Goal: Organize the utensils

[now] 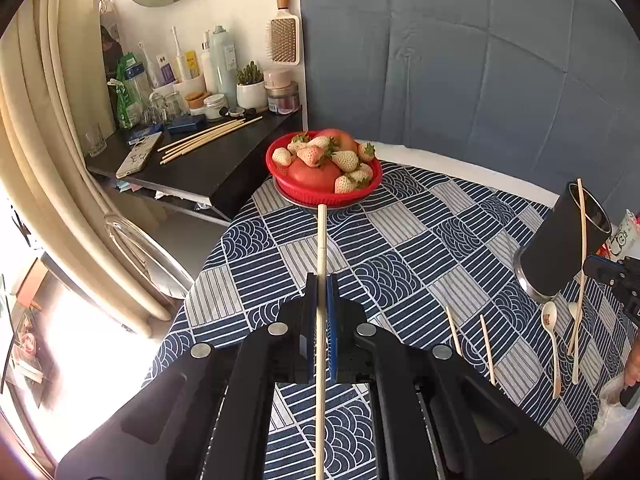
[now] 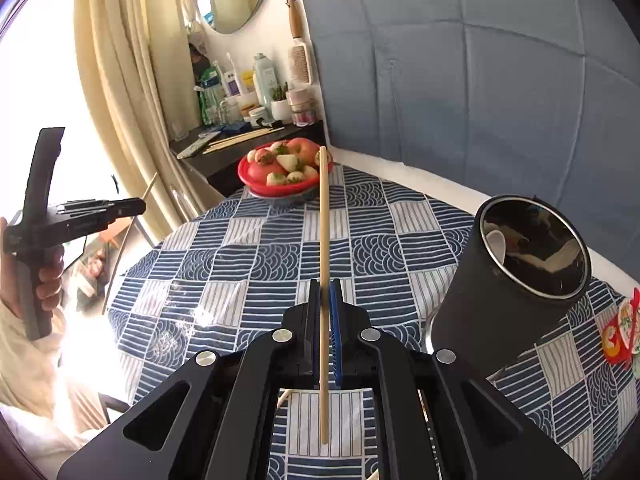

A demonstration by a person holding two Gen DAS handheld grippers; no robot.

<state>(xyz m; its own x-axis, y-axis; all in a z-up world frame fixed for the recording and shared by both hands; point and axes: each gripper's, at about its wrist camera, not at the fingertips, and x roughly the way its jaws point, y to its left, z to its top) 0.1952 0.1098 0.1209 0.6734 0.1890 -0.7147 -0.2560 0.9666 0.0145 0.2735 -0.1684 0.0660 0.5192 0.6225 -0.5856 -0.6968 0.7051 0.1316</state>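
Note:
My left gripper [image 1: 322, 286] is shut on a pale wooden chopstick [image 1: 321, 240] that points toward the fruit bowl, held above the patterned tablecloth [image 1: 400, 248]. My right gripper [image 2: 326, 290] is shut on a second chopstick [image 2: 324, 220]. To its right stands a black cylinder holder [image 2: 500, 292] with a white spoon [image 2: 496, 244] inside. In the left wrist view the holder [image 1: 556, 244] is at the right, with the right gripper [image 1: 592, 268] and its chopstick [image 1: 582, 216] in front of it. Two loose chopsticks [image 1: 488, 348] and two spoons [image 1: 553, 340] lie on the cloth. A hand holds the left gripper [image 2: 140, 206].
A red bowl [image 1: 280, 184] of strawberries and tomatoes sits at the table's far side. Behind it a black shelf [image 1: 208, 168] carries several chopsticks [image 1: 208, 140], a phone, jars and bottles. A blue padded wall backs the table; curtains hang at left. A red packet [image 2: 620, 332] lies far right.

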